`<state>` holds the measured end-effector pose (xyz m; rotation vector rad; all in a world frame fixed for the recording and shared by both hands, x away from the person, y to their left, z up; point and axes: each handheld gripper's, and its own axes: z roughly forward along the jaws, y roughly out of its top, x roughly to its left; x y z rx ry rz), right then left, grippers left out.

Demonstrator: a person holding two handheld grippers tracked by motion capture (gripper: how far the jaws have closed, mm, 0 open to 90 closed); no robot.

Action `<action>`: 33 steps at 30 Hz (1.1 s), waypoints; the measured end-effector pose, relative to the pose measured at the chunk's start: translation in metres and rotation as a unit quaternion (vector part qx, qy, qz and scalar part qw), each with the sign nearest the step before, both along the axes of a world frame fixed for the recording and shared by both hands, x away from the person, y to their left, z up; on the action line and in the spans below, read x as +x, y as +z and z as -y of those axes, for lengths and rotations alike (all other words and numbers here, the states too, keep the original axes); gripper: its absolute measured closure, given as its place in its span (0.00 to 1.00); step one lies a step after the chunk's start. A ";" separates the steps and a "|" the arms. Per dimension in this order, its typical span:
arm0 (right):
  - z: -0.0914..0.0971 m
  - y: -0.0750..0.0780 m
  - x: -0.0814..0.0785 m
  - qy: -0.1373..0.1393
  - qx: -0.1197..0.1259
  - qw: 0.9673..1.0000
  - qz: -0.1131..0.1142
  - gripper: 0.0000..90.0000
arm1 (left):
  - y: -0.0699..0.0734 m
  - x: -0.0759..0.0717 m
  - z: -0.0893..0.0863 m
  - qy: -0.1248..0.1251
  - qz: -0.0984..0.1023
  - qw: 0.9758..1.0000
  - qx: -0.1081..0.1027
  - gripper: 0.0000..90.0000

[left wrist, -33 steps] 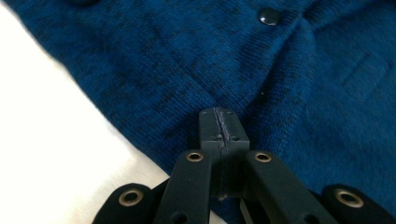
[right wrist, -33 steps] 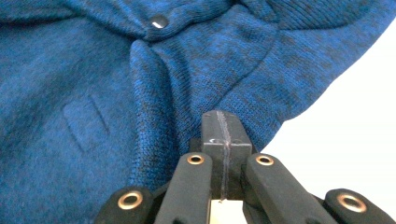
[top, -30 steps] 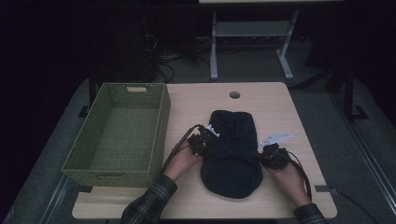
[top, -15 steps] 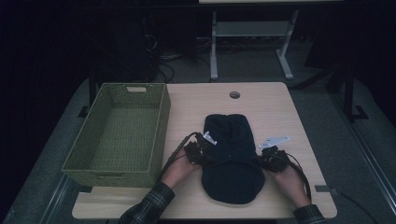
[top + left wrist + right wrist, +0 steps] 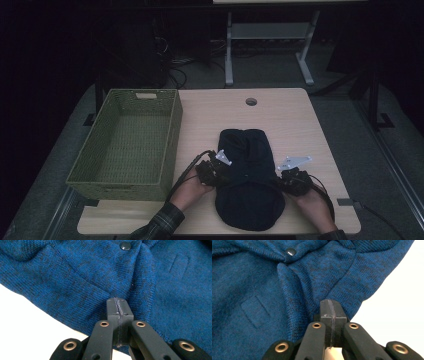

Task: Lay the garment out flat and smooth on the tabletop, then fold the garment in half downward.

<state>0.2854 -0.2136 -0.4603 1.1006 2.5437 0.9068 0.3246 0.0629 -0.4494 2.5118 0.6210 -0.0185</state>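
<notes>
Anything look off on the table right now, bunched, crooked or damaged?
Nothing damaged or spilled. The blue knit garment lies loosely bunched, with folds near its snap button. The green basket sits square at the table's left edge.

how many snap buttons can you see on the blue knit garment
1 per gripper view: a snap at the top of the left gripper view, a snap top left of the right; possibly the same one. Folds may hide more.
</notes>
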 end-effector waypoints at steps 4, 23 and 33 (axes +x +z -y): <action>0.002 0.000 -0.009 0.005 0.004 1.000 -0.002 1.00 | 0.000 -0.006 0.002 -0.006 -0.001 1.000 0.002 1.00; 0.007 0.003 -0.028 0.014 0.017 1.000 0.000 0.92 | 0.002 -0.021 0.001 -0.016 -0.010 1.000 -0.012 0.94; 0.010 0.012 -0.018 0.013 0.035 0.999 0.016 0.72 | 0.008 -0.012 -0.005 -0.004 -0.009 1.000 -0.014 0.64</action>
